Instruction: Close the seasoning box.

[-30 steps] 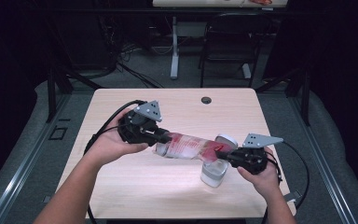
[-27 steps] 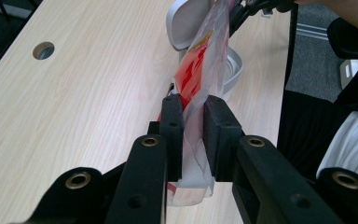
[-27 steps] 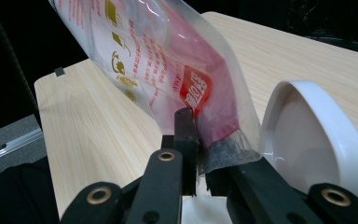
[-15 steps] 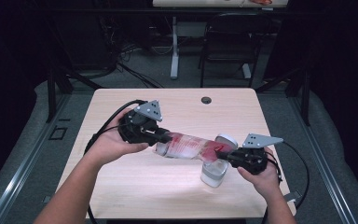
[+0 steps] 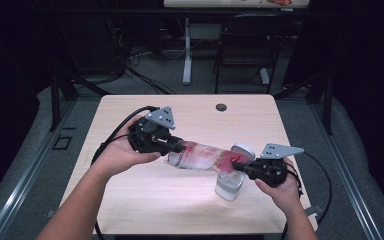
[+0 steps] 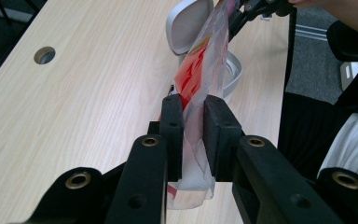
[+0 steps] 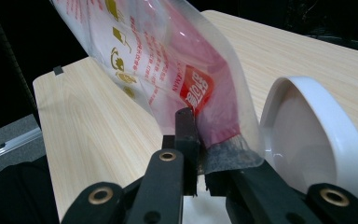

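Observation:
A clear plastic bag (image 5: 205, 156) with red print is stretched between both grippers above the table. My left gripper (image 5: 172, 146) is shut on its left end; in the left gripper view the jaws pinch the bag (image 6: 200, 88) at my left gripper (image 6: 194, 112). My right gripper (image 5: 236, 167) is shut on the other end, and the right gripper view shows the bag (image 7: 168, 60) clamped in my right gripper (image 7: 196, 122). Under the bag's right end stands a white container (image 5: 230, 184) with its hinged lid (image 5: 242, 150) open, the lid (image 7: 307, 135) beside the right jaws.
The light wooden table (image 5: 130, 195) has a round cable hole (image 5: 221, 107) near its far edge. Black cables trail from both grippers. A desk leg and a chair stand on the floor beyond the table.

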Available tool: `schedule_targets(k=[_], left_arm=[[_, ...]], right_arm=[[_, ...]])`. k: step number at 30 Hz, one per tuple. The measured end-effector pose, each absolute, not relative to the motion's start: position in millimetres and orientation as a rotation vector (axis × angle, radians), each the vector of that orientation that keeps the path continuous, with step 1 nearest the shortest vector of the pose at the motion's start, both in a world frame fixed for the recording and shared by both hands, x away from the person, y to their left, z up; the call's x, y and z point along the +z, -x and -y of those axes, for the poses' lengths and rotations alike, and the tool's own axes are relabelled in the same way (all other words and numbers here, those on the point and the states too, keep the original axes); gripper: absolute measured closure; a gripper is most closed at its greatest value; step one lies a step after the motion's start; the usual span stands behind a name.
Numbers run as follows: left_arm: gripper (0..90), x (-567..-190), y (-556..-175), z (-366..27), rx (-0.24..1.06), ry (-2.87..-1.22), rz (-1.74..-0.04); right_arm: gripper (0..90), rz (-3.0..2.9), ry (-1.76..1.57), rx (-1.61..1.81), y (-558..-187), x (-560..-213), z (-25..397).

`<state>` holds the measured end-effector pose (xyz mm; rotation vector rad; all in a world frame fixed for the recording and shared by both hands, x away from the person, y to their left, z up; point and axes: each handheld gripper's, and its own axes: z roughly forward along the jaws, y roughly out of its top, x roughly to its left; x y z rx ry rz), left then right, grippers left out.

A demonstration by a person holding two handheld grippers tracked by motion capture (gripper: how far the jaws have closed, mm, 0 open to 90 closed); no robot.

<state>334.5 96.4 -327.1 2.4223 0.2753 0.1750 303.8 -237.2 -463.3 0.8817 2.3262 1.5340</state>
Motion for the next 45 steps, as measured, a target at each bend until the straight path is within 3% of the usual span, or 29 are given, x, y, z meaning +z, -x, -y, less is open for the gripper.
schedule_targets(k=[45], left_arm=[[79.7, -316.6, -335.8, -82.6, 0.186, -2.405, -0.231]], right_arm=[[87.6, -2.335, -0.9, 1.512, -300.1, -465.8, 242.3]])
